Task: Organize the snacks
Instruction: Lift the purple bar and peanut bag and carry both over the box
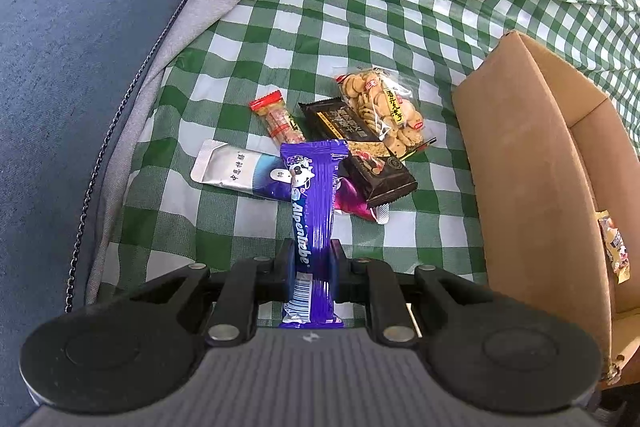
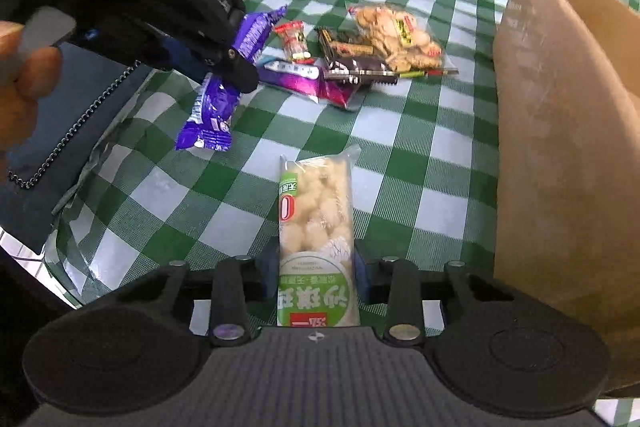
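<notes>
green check cloth (image 1: 360, 7) over a seat, cardboard box (image 1: 532, 155) at right. left gripper (image 1: 313, 267) is clamped on purple bar (image 1: 312, 203) near its barcode end, held off the cloth, above the snack pile (image 1: 360, 135). right gripper (image 2: 316, 267) has its jaws against green pack (image 2: 316, 227), low over the cloth beside the box. judged: both wrappers are light, soft, crinkly and slick; puffs inside the pack look crushable, so pinch mid-body gently, not the sealed ends.

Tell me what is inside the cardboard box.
Left wrist view: one small snack packet shows inside the cardboard box, against its inner wall. The near wall covers most of the interior, so anything else inside cannot be seen.
</notes>
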`<action>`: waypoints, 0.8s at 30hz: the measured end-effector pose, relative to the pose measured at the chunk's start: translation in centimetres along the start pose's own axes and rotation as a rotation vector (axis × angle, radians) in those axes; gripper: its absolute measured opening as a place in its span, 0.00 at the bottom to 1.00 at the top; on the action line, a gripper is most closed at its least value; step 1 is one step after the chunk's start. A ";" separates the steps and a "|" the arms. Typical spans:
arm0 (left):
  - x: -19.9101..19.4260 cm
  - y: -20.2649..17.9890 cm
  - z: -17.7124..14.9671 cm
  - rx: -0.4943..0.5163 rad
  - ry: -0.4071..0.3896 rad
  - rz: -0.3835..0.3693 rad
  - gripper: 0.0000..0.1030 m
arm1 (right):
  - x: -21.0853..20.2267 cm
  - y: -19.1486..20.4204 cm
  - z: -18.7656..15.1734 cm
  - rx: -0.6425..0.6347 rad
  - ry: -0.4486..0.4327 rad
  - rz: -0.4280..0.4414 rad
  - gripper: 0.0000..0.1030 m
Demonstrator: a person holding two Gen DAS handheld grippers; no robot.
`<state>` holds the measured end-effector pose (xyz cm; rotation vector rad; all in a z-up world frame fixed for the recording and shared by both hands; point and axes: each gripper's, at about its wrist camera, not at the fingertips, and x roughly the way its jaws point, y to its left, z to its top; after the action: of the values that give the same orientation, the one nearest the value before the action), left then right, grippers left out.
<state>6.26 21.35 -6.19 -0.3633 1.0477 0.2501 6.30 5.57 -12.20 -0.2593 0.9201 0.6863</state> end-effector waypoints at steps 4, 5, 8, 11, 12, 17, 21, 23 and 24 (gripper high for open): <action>-0.3 -0.1 0.1 -0.004 -0.023 -0.003 0.17 | -2.0 -0.2 0.6 -0.003 -0.090 -0.012 0.37; -0.4 -0.1 0.2 -0.009 -0.030 -0.006 0.17 | -2.6 -0.5 0.8 0.010 -0.113 -0.010 0.37; -0.8 -0.2 0.4 -0.016 -0.059 -0.015 0.17 | -4.6 -1.4 1.2 0.042 -0.199 0.000 0.37; -1.3 -0.5 0.6 -0.010 -0.098 -0.020 0.17 | -7.0 -2.4 2.0 0.077 -0.287 0.021 0.37; -1.6 -0.7 0.6 -0.008 -0.113 -0.025 0.17 | -8.0 -2.9 2.4 0.088 -0.320 0.021 0.37; -2.8 -1.7 0.7 0.017 -0.188 -0.047 0.17 | -12.9 -6.3 5.1 0.158 -0.467 -0.003 0.37; -3.8 -2.6 0.9 0.039 -0.251 -0.072 0.17 | -16.0 -10.5 6.3 0.185 -0.546 -0.048 0.37; -4.2 -3.2 0.9 0.049 -0.281 -0.085 0.17 | -16.7 -12.6 6.1 0.188 -0.571 -0.086 0.37; -4.4 -3.5 0.9 0.055 -0.292 -0.090 0.17 | -16.7 -13.5 5.7 0.192 -0.577 -0.108 0.37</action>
<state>6.20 18.40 -1.31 -0.3131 0.7472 0.1865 11.79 -9.19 3.58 0.0634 0.4105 0.5258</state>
